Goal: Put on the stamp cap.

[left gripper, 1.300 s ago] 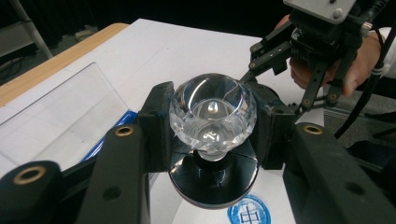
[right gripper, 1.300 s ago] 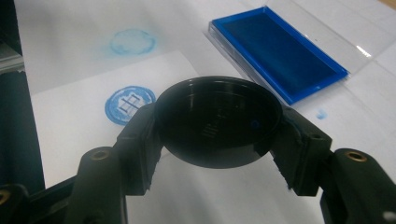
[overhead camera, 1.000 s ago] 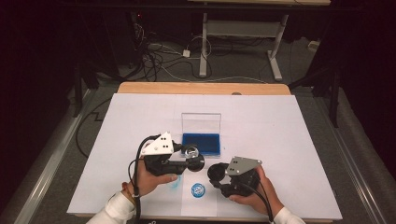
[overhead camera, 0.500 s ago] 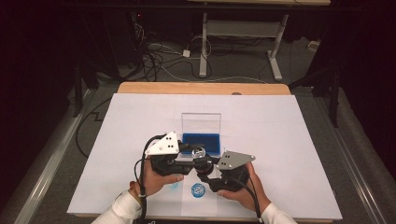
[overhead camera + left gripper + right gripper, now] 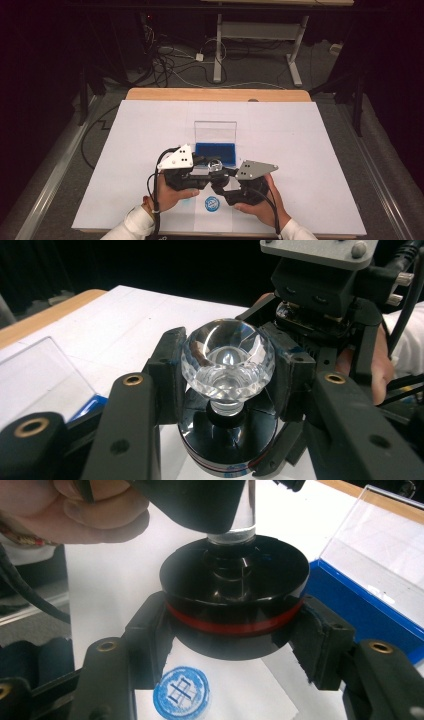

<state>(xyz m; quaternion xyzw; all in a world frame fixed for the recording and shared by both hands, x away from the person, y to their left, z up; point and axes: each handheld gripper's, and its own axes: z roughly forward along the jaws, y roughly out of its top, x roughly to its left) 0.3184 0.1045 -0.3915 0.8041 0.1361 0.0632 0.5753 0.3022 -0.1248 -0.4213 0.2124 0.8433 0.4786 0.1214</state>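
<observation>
Jaws both clamped on one stamp (image 5: 216, 170), held upright above the worktop (image 5: 310, 150): left gripper (image 5: 227, 375) pinching the crystal knob (image 5: 227, 360), right gripper (image 5: 235, 630) gripping the black base (image 5: 235, 590) just below, blue print (image 5: 181, 695) nearer.

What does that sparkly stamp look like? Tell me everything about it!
The stamp has a clear, faceted knob that looks like cut glass, a short neck, and a round glossy black base with a red band around it. It is held upright above the white paper, near the round blue print. The left gripper clamps the knob; the right gripper clamps the base.
</observation>
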